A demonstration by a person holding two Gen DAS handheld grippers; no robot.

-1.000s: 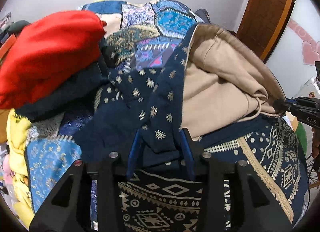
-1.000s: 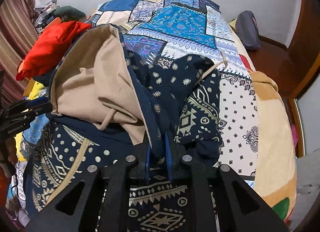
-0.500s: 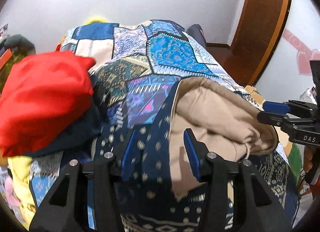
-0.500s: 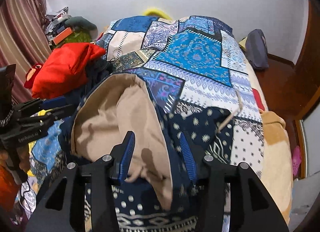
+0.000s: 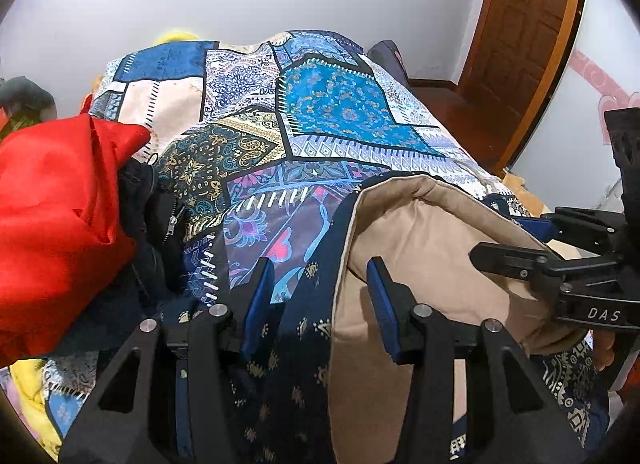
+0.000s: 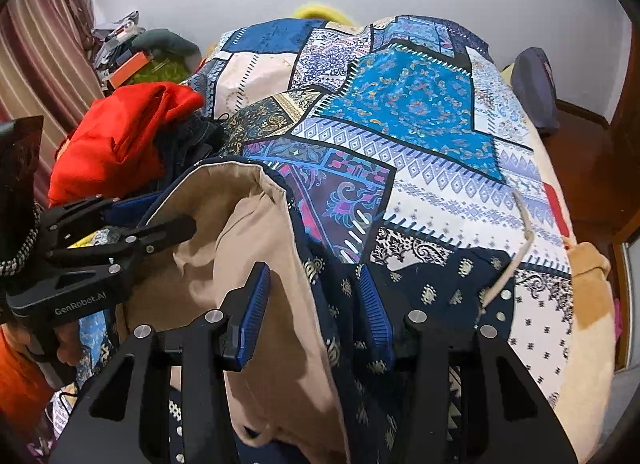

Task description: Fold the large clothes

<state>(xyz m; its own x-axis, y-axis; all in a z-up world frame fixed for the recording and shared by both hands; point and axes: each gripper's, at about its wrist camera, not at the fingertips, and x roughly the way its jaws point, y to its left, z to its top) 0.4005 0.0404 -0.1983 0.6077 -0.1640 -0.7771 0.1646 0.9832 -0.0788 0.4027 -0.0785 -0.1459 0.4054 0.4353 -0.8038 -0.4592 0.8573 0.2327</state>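
A large navy hoodie with gold print (image 5: 304,344) and a beige lining (image 5: 420,232) lies on the bed, its hood gaping open. My left gripper (image 5: 320,264) hangs over the hood's left edge. Its jaws are closing, with the navy hem between the blue pads, which do not press on it. My right gripper (image 6: 313,268) is open over the hood's right edge (image 6: 224,232), cloth loose between its fingers. A beige drawstring (image 6: 524,232) trails across the quilt. Each gripper shows in the other's view: right gripper (image 5: 508,238), left gripper (image 6: 156,212).
A blue patchwork quilt (image 6: 416,104) covers the bed. A red garment (image 5: 52,216) on a dark zipped jacket (image 5: 160,216) is piled at the left. A dark bag (image 6: 536,84) lies at the far right, a wooden door (image 5: 520,24) beyond. A striped curtain (image 6: 36,44) hangs left.
Both grippers were shut on the navy fabric and have let it go and opened. Both have drawn back along the bed, so more quilt and wall show.
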